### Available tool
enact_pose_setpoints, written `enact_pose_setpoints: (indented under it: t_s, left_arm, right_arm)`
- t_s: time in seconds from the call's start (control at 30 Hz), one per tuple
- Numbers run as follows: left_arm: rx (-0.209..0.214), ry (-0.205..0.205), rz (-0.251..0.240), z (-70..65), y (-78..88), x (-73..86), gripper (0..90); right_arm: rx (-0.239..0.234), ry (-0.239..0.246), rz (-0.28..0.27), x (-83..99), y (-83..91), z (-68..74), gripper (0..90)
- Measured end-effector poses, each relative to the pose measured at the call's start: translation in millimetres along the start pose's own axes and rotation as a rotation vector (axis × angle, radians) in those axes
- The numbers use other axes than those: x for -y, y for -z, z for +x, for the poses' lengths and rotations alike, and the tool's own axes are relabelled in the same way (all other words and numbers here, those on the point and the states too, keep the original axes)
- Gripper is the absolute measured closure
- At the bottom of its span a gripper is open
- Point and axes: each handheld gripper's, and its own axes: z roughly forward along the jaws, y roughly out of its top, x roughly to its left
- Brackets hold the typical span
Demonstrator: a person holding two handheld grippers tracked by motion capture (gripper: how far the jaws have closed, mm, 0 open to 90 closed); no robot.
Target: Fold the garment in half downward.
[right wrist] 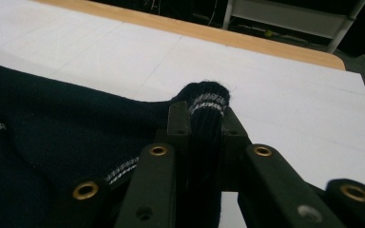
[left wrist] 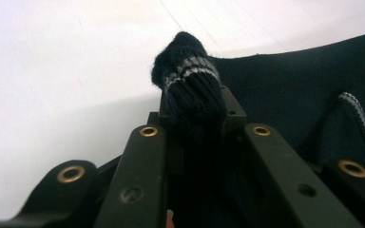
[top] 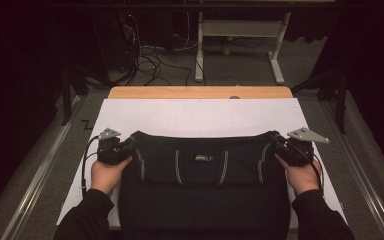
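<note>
Here, a dark sweater (top: 205,185) with grey stripes lies spread on the white sheet (top: 200,117) covering the surface (top: 200,92), its near edge toward the person. The left tongs (top: 130,144) are clamped on a folded bunch of the sweater's far left corner; in the left gripper view the striped knit (left wrist: 190,83) stands up between the closed jaws. The right tongs (top: 274,139) are likewise clamped on the far right corner, with striped knit (right wrist: 206,107) pinched between the jaws in the right gripper view. The left hand (top: 106,174) and right hand (top: 302,175) hold the tools at opposite sides of the garment, well apart. A small label (top: 203,158) shows at the sweater's middle. Beyond the surface, cables (top: 150,62) lie on the floor beside a grey frame (top: 240,30).
</note>
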Motion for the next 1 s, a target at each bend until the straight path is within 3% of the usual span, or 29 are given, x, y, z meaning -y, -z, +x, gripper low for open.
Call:
enact_pose_setpoints:
  t_s: [0.33,0.53,0.63,0.7,0.77,0.8,0.9,0.97,1.0]
  left_arm:
    - [-0.039,0.015,-0.012,4.2,-12.6,-34.0,73.8]
    - [-0.072,-0.009,-0.079,2.5,-10.1,-58.3,73.7]
    - [-0.103,-0.024,-0.118,1.9,-12.9,-62.2,73.7]
    - [-0.103,-0.004,-0.099,4.3,-20.5,-59.9,73.6]
    - [-0.107,0.002,-0.08,5.7,-25.1,-57.7,72.7]
    - [-0.117,0.01,-0.052,7.4,-33.4,-51.4,72.0]
    - [-0.124,0.039,-0.023,8.5,-41.6,-42.2,63.0]
    - [-0.121,0.053,-0.009,9.1,-42.6,-39.8,50.2]
    - [-0.115,0.073,0.003,11.2,-40.4,-36.0,45.4]
  right_arm:
    - [0.059,0.031,-0.025,-31.3,-22.0,-9.5,80.0]
    - [0.112,0.063,-0.078,-53.0,-26.3,-14.8,79.9]
    - [0.141,0.092,-0.116,-59.8,-29.3,-14.1,79.7]
    - [0.149,0.087,-0.122,-60.4,-33.9,-14.2,79.4]
    - [0.145,0.072,-0.111,-59.2,-37.4,-14.5,78.9]
    - [0.129,0.045,-0.061,-54.9,-46.1,-14.4,76.5]
    - [0.133,0.046,0.003,-46.0,-58.5,-9.9,69.9]
    - [0.125,-0.016,0.059,-40.9,-63.1,-10.3,54.5]
    - [0.148,-0.034,0.061,-39.0,-62.5,-10.4,47.5]
